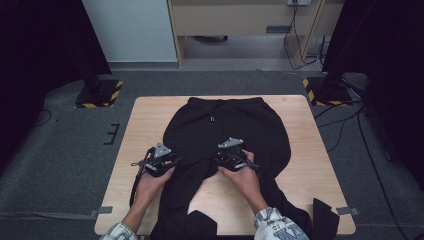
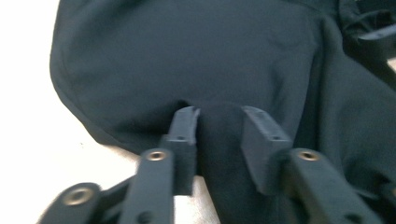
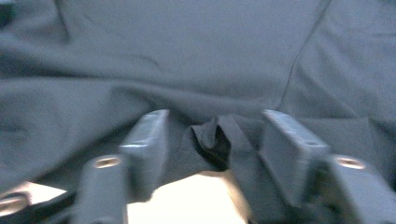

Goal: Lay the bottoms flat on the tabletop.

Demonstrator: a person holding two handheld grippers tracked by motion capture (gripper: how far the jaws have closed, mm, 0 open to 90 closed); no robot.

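My left claw [image 2: 219, 122] sits at the outer edge of the left leg of the trousers [image 1: 225, 130], jaws parted with a ridge of black cloth rising between them. The pads [image 2: 184, 126] are near that ridge, but I cannot tell whether they press it yet. I judge I am here to pinch the side seam so the leg can be lifted or folded.

My right claw [image 3: 212, 135] is at the crotch, jaws apart around a small bunched fold, not clamped on it.

Beyond both claws the trousers lie flat, waistband at the far side of the table [image 1: 145, 120], legs trailing back past my hands toward me, ready for folding.
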